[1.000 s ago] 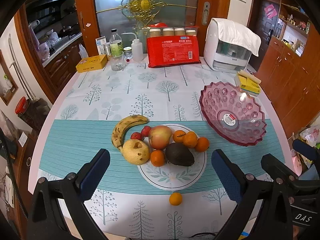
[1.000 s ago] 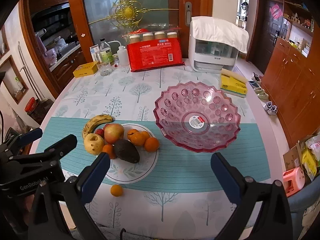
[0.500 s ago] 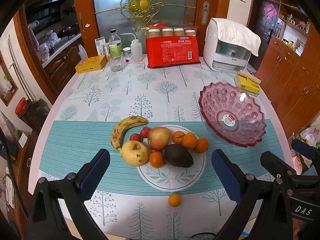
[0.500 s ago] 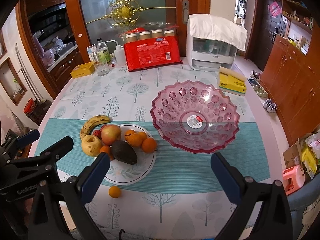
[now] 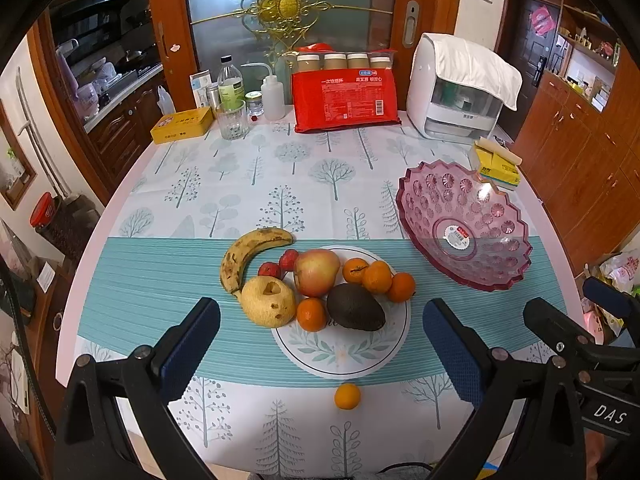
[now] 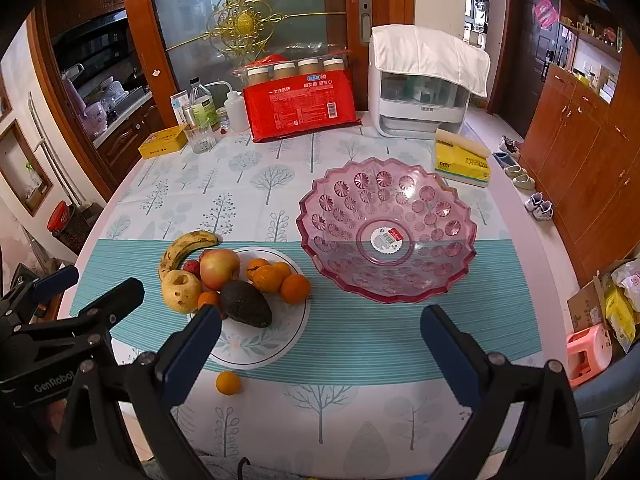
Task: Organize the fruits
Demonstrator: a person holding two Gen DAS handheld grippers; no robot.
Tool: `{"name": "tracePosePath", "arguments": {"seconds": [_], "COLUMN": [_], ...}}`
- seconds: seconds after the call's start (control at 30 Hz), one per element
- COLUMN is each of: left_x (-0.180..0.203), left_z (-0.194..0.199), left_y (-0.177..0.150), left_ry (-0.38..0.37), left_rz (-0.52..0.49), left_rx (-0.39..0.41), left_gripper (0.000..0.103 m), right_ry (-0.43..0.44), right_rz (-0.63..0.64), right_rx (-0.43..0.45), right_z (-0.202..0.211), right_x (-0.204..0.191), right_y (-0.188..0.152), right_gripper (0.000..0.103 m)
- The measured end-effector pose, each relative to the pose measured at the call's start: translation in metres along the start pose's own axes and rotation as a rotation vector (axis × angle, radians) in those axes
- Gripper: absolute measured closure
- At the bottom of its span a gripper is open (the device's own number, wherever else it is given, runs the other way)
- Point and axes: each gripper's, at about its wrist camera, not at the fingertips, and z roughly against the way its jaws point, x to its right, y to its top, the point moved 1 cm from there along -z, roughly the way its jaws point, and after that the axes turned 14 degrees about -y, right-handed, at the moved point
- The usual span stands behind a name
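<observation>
A white plate [image 5: 340, 356] [image 6: 256, 344] holds an apple [image 5: 316, 272], a dark avocado [image 5: 355, 307] [image 6: 245, 303] and several small oranges [image 5: 376, 277]. A banana [image 5: 250, 252] [image 6: 185, 247] and a yellow pear [image 5: 269, 301] [image 6: 181, 290] lie at the plate's left edge. One loose orange [image 5: 347, 396] [image 6: 228, 382] sits on the cloth in front of the plate. An empty pink glass bowl [image 5: 464, 224] [image 6: 386, 230] stands to the right. My left gripper [image 5: 320, 344] hangs open above the plate's near side. My right gripper [image 6: 320, 340] is open between plate and bowl, holding nothing.
At the table's back stand a red package [image 5: 346, 100], a white appliance [image 5: 460, 88], bottles, a glass [image 5: 233, 120] and a yellow tin [image 5: 181, 130]. A yellow tissue pack [image 5: 498, 166] lies behind the bowl. Cabinets line the right wall.
Both views have drifted slightly; the fruit sits a little lower and nearer in frame. Both grippers stay open and nothing on the table has moved.
</observation>
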Motion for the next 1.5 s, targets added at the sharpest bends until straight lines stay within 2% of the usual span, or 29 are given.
{"name": "tracePosePath", "arguments": {"seconds": [0.37, 0.5, 0.83, 1.13, 1.5], "left_x": [0.006, 0.007, 0.009, 0.011, -0.006], "left_z": [0.002, 0.004, 0.008, 0.015, 0.011], "left_y": [-0.007, -0.006, 0.000, 0.008, 0.019], "left_ry": [0.013, 0.012, 0.030, 0.011, -0.036], "left_rz": [-0.007, 0.007, 0.006, -0.029, -0.064], "left_rx": [0.005, 0.008, 0.022, 0.023, -0.022], "left_gripper": [0.002, 0.002, 0.002, 0.002, 0.002], "right_ry": [0.018, 0.030, 0.024, 0.005, -0.035], "right_rz": [0.006, 0.007, 0.017, -0.002, -0.053], "right_rx": [0.012, 0.009, -0.005, -0.010, -0.018], "right_z": [0.001, -0.001, -0.006, -0.005, 0.004], "right_x": [0.002, 0.004, 0.006, 0.006, -0.006], "right_y": [0.001, 0.001, 0.000, 0.001, -0.001], "right_gripper": [0.004, 0.009, 0.010, 0.010, 0.010]}}
